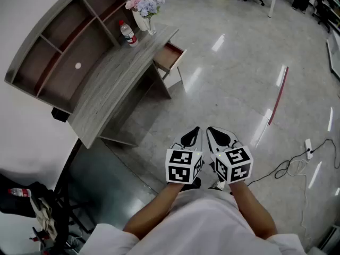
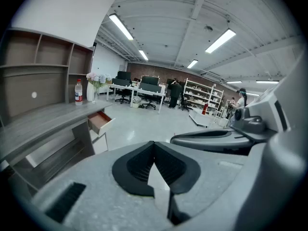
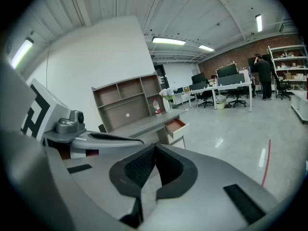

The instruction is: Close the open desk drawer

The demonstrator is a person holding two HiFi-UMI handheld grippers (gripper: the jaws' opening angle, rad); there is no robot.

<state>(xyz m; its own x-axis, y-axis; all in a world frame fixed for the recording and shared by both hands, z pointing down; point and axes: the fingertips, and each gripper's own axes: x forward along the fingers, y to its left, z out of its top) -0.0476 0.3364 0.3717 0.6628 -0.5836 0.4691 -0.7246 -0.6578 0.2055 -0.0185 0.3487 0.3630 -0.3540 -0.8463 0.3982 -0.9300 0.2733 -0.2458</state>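
Note:
A grey wooden desk (image 1: pixel 114 81) with a shelf unit stands at the upper left of the head view. Its small drawer (image 1: pixel 169 57) is pulled open at the desk's far end, showing a reddish-brown inside; the same drawer (image 2: pixel 100 121) appears in the left gripper view and again as the drawer (image 3: pixel 175 126) in the right gripper view. My left gripper (image 1: pixel 193 137) and right gripper (image 1: pixel 217 136) are held side by side low in the head view, well short of the desk. Both are shut with nothing between the jaws, tips touching (image 2: pixel 154 143) (image 3: pixel 155 147).
A water bottle (image 1: pixel 128 33) and a vase of flowers (image 1: pixel 145 12) stand on the desk near the drawer. A cable and power strip (image 1: pixel 308 149) lie on the floor at right, with a red floor line (image 1: pixel 278 95). Office chairs and desks stand far back.

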